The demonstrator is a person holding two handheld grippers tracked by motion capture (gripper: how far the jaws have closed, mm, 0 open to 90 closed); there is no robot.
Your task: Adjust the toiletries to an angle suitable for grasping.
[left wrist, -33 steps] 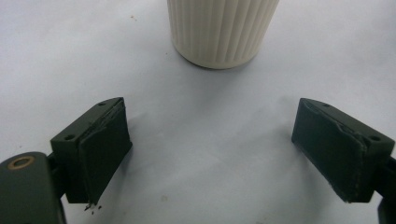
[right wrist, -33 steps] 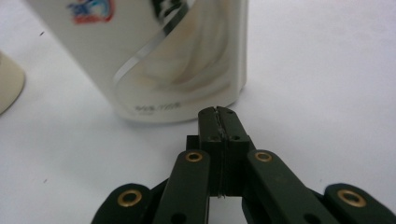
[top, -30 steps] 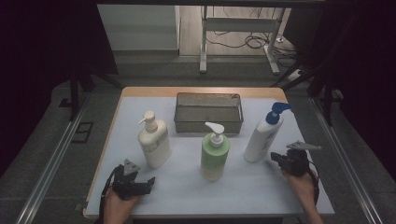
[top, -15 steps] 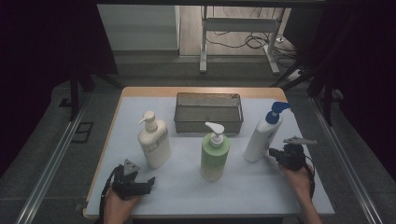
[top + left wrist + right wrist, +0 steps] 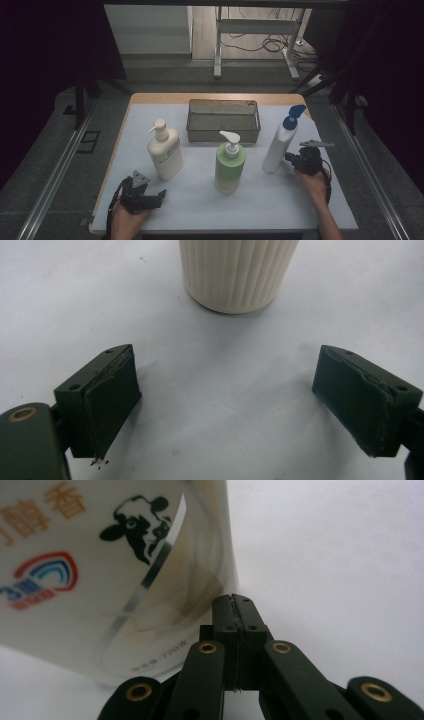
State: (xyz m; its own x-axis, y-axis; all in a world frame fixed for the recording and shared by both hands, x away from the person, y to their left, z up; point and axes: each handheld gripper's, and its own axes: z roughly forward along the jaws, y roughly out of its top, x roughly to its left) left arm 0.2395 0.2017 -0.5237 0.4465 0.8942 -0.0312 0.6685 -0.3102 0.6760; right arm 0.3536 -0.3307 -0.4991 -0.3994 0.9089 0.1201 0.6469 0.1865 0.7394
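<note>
- The table (image 5: 150, 115) wears a white cover, with a wire basket (image 5: 223, 120) at the back.
- Three pump bottles stand upright in front: a cream bottle (image 5: 164, 151) left, a green bottle (image 5: 229, 163) middle, a blue-capped white bottle (image 5: 279, 142) right.
- The right gripper (image 5: 234, 611) sits just beside the blue-capped bottle's base, jaws pressed together with nothing between.
- The left gripper (image 5: 225, 397) rests near the cream bottle, jaws wide apart over bare cover.
</note>
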